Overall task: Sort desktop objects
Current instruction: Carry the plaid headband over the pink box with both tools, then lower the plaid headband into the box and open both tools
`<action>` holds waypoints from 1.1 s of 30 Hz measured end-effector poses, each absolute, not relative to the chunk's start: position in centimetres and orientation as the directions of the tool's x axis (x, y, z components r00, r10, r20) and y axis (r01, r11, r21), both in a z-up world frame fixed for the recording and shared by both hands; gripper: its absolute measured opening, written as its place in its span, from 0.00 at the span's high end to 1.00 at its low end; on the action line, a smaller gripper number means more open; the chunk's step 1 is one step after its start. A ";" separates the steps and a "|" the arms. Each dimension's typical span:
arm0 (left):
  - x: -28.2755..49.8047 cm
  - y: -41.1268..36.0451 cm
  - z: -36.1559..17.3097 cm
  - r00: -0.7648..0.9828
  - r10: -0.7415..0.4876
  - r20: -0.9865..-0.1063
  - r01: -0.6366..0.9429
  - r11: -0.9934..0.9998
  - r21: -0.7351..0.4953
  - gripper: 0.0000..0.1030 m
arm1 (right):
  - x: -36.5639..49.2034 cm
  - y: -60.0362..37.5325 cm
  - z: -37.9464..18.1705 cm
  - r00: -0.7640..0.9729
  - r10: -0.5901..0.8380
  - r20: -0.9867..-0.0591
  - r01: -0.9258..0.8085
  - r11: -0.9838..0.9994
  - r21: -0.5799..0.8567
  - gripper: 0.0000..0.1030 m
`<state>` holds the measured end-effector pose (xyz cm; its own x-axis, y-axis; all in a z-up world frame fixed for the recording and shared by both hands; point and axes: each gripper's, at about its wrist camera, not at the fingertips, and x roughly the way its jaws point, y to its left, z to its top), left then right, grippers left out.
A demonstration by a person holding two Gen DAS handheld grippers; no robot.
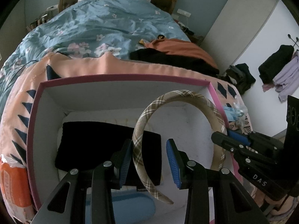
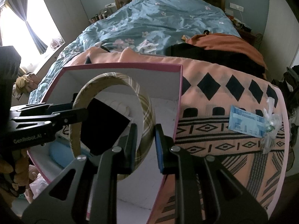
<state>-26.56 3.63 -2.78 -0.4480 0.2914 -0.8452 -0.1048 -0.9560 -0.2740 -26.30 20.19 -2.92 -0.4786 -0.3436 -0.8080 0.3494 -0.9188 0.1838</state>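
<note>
The headband is a light, stiff arc wrapped in plaid fabric. It will flex a little at its two ends, and the woven cover should give good friction. Judged best hold: across the band's width on either leg, low down, where the arc is narrow enough to fit between the pads.

The headband stands upright inside the pink-edged box, its arch uppermost, above a black pouch and a pale blue case on the box floor. The box rests on a peach patterned cloth.

Left gripper: fingers apart. One leg of the headband passes between them, lying against the left pad; the right pad stands clear of it.

Right gripper: fingers apart, narrow gap. The other leg sits between them, close to the left finger; contact cannot be confirmed.

A blue packet lies on the cloth, well apart from the box.
</note>
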 end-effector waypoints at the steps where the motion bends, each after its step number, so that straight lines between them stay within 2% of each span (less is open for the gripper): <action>1: -26.6 3.7 -2.8 -0.448 0.290 -0.846 -0.105 -0.956 -0.273 0.64 | -26.5 20.2 -3.0 -0.477 -0.344 -0.809 0.350 -0.918 0.184 0.79; 18: -28.2 3.6 -3.9 -0.426 0.265 -0.865 -0.082 -0.963 -0.255 0.64 | -28.3 19.4 -3.7 -0.464 -0.305 -0.832 0.375 -0.918 0.128 0.79; 33: -29.6 3.5 -5.6 -0.366 0.255 -0.895 -0.087 -0.967 -0.240 0.63 | -29.4 17.4 -4.4 -0.464 -0.220 -0.858 0.423 -0.906 0.004 0.79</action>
